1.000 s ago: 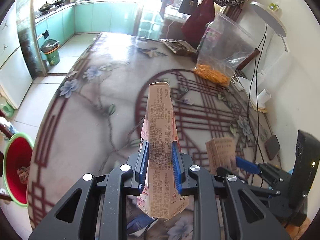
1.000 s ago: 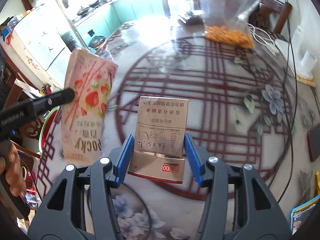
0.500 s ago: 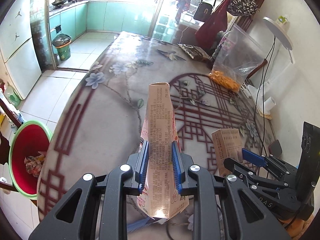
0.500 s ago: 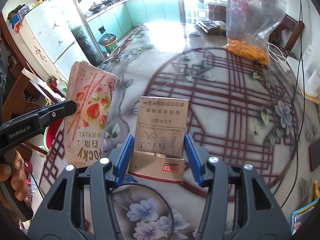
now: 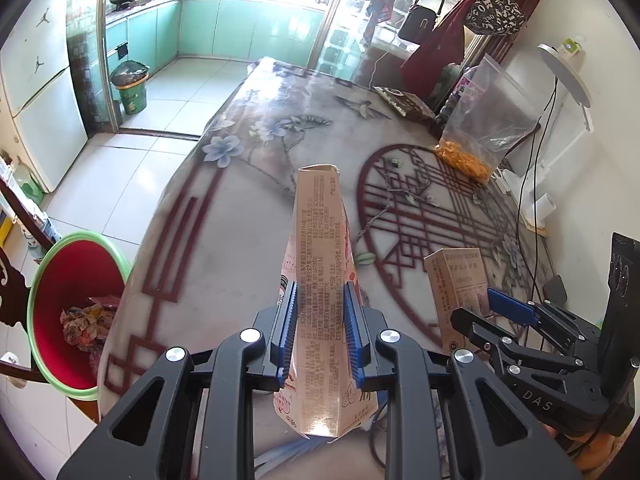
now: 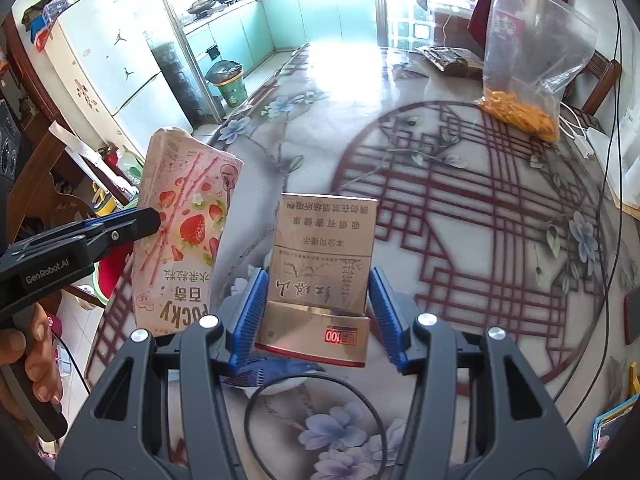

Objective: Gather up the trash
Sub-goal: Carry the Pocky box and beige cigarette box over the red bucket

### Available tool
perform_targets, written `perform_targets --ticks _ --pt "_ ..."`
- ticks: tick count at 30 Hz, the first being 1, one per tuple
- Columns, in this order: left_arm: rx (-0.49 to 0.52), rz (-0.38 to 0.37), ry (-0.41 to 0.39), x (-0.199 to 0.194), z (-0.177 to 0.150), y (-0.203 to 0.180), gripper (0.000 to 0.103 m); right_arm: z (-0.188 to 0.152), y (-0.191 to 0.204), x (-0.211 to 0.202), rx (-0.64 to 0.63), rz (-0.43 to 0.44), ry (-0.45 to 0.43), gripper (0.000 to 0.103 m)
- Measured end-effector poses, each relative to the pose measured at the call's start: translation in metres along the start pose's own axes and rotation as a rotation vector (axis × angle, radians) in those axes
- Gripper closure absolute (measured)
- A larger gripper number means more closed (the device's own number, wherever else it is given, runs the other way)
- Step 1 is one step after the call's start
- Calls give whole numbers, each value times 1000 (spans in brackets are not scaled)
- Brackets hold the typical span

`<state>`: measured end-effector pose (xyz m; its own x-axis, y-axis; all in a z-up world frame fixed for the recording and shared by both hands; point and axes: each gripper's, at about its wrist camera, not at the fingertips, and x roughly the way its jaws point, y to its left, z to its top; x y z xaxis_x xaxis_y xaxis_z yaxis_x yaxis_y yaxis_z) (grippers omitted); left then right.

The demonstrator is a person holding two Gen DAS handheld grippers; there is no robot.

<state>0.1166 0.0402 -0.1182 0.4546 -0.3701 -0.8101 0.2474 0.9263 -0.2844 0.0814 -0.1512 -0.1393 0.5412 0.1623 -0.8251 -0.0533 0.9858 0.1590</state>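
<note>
Bin rim partly behind table

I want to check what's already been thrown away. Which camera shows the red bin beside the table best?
The left wrist view: the red bin shows its green rim, open mouth and crumpled wrappers inside. In the right wrist view only a sliver of it peeks out behind the Pocky box and the left claw.

The snack box carries "POCKY" in big letters, upside down, above Chinese characters. The gold cigarette pack shows a red "100" mark on its lower band, with Chinese print above. The left gripper reads "GenRobot.AI" on its arm; the right gripper shows "DAS".
</note>
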Motion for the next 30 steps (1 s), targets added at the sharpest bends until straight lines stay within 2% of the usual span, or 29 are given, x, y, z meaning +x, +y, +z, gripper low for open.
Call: perform_targets --ticks 11,30 --pt "-7 -4 0 -6 3 27 83 2 28 5 -6 -14 7 52" --pt "-88 43 -25 -33 5 119 83 24 107 22 -105 17 4 52"
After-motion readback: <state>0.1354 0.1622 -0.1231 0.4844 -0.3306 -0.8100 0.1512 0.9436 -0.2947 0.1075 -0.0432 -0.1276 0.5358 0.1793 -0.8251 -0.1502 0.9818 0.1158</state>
